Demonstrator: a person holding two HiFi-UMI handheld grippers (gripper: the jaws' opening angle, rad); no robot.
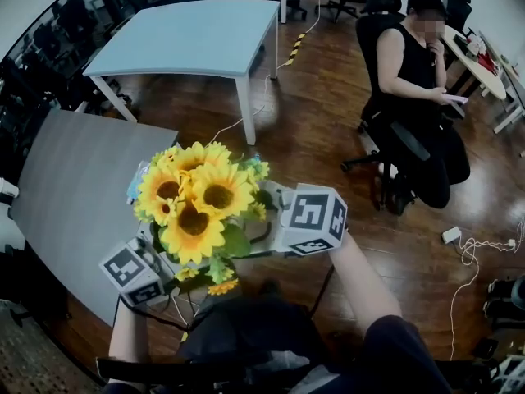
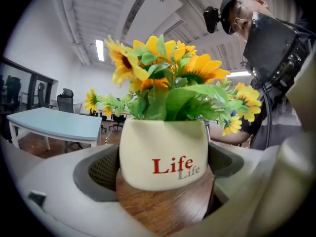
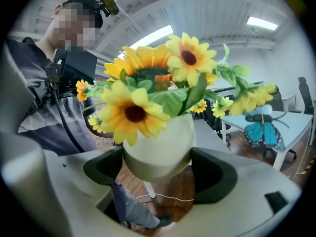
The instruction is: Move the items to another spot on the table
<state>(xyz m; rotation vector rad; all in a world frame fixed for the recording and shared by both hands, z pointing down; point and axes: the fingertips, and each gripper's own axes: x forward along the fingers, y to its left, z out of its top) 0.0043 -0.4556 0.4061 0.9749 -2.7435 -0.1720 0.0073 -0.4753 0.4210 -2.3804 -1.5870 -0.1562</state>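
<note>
A white pot (image 2: 163,152) with red "Life" print holds yellow sunflowers (image 1: 197,203) and a blue butterfly ornament (image 3: 264,127). The pot hangs in the air over the wooden floor, just off the grey table's near edge. My left gripper (image 2: 163,168) is shut on the pot, with a grey pad against each side. My right gripper (image 3: 155,169) grips the same pot (image 3: 158,149) from the opposite side. In the head view the flowers hide both sets of jaws; only the bodies of the left gripper (image 1: 152,257) and right gripper (image 1: 283,220) show.
The grey table (image 1: 74,195) lies to the left, and a light blue table (image 1: 189,35) stands farther back. A person sits on an office chair (image 1: 418,80) at the right. Cables and a plug (image 1: 467,245) lie on the floor.
</note>
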